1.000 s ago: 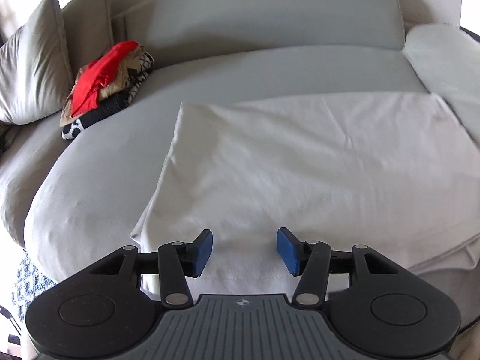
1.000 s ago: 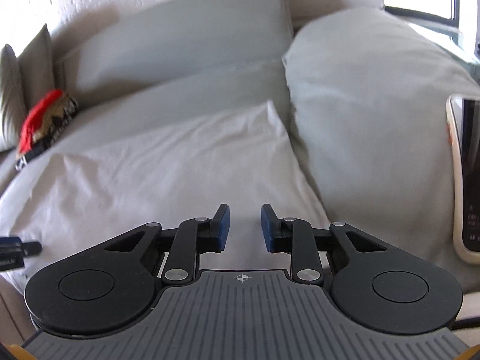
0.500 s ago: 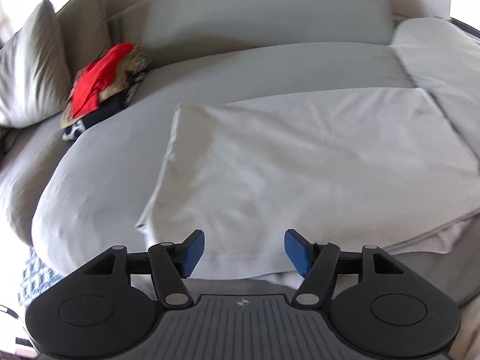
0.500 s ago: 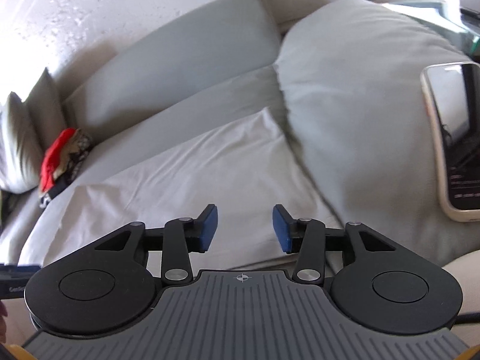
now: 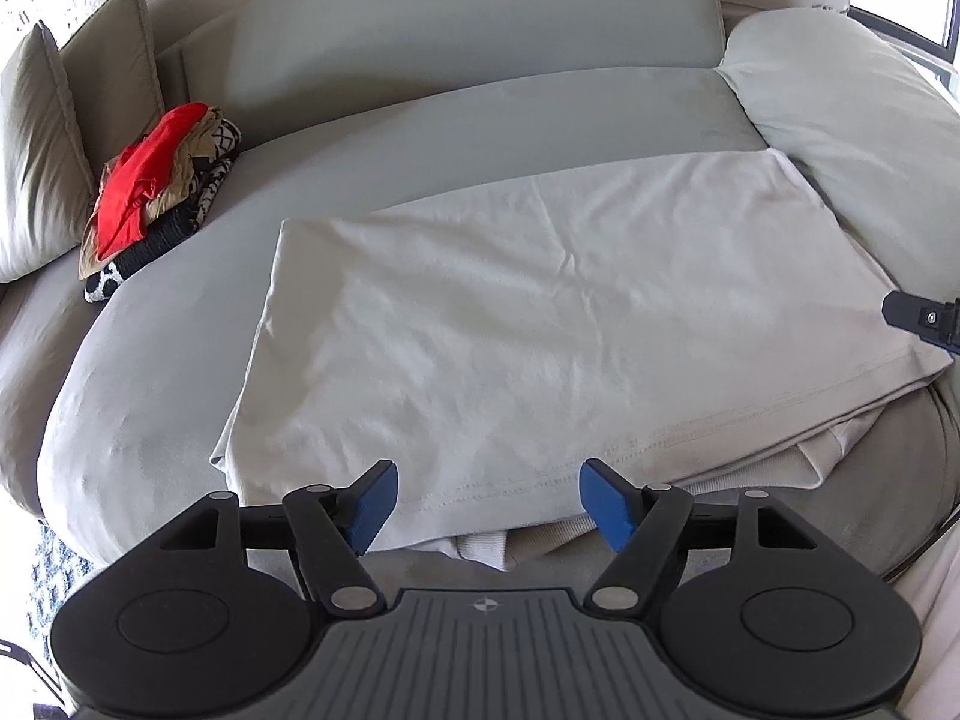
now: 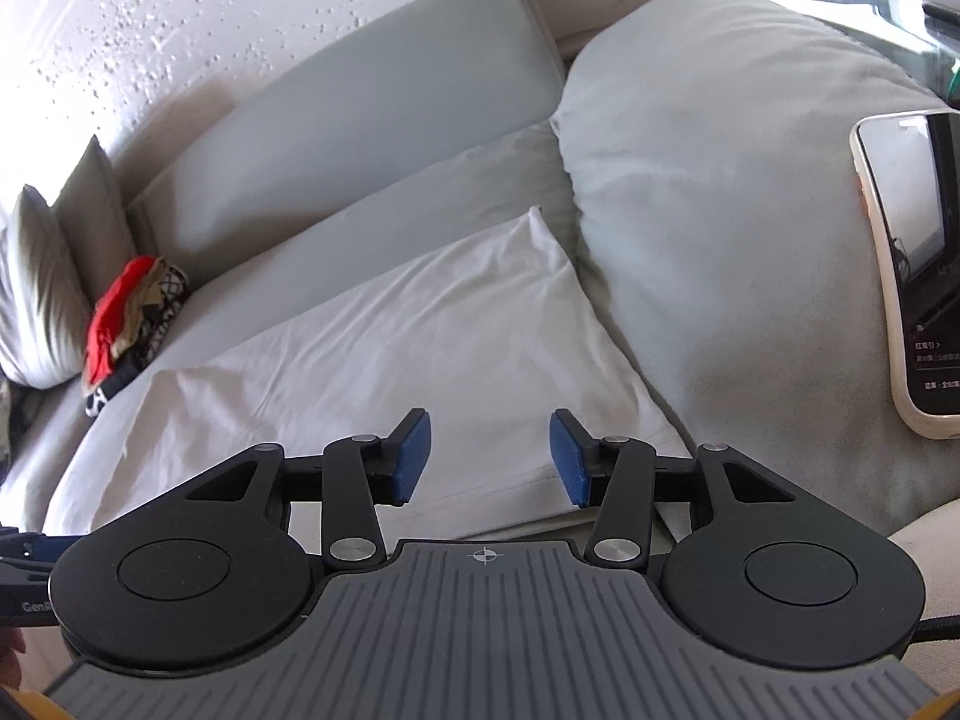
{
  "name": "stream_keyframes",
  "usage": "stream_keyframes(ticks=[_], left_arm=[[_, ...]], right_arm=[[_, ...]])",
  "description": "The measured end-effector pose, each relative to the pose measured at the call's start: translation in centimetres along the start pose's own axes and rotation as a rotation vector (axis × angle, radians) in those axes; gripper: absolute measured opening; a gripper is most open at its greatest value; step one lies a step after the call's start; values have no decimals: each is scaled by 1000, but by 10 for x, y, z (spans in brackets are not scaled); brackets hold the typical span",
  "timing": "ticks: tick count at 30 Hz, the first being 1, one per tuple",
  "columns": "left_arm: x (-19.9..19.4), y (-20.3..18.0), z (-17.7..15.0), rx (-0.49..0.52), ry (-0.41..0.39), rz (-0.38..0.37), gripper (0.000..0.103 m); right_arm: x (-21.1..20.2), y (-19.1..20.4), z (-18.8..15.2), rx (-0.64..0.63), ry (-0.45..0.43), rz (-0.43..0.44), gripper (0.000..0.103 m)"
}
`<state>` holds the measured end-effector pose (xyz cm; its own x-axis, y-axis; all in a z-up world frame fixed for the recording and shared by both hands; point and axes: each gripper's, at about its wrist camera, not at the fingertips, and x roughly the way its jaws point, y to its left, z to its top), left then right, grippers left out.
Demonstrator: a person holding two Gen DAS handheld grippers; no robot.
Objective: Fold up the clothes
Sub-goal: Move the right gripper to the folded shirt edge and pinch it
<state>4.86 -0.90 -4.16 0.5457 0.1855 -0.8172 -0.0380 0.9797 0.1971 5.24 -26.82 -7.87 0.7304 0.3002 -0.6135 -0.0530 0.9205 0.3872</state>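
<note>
A white garment (image 5: 570, 324) lies folded flat in a wide rectangle on the grey sofa seat (image 5: 480, 120); its hemmed edge faces me, with lower layers showing beneath. My left gripper (image 5: 486, 501) hovers above the near hem, its jaws opening, nothing between the blue pads. In the right wrist view the same white garment (image 6: 420, 354) lies ahead. My right gripper (image 6: 489, 456) stands over its near right corner, jaws opening and empty. A tip of the right gripper (image 5: 924, 318) shows at the left view's right edge.
A pile of folded clothes, red on top (image 5: 156, 192), sits at the sofa's far left beside two beige cushions (image 5: 48, 144). A big grey cushion (image 6: 720, 210) rises on the right, with a phone (image 6: 918, 264) lying on it. A back cushion (image 5: 480, 18) lines the wall.
Both grippers have opened wider and let go of the garment's near edge. The left one has pulled back and risen, so more of the hem shows. The right view has rolled.
</note>
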Motion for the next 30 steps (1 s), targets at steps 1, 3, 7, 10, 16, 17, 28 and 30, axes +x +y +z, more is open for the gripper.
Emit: stream_keyframes(ticks=[1,3,7,10,16,17,28,30], left_arm=[[1,0,0,0,3,2,71],[4,0,-1,-4,9,11,71],[5,2,-3,-17,9,29,71],[9,0,-7,-5,-30,54,73],[16,-5,-18,60,-103,93,76],[14,-3,-18,53,-84,79,76],[-7,25,-20,-88,-6,-44,74],[-11,25,-17,-96,-17,-51,75]], right_arm=[[0,0,0,0,1,1,52],[0,0,-1,0,8,2,53],[1,-1,-2,2,40,1,53],[5,2,-5,-29,55,-15,53],[14,14,-13,-168,122,-134,54],[10,12,-12,-144,143,-136,54],[-38,-12,-24,174,137,37,69],[-42,-20,-20,248,124,49,74]])
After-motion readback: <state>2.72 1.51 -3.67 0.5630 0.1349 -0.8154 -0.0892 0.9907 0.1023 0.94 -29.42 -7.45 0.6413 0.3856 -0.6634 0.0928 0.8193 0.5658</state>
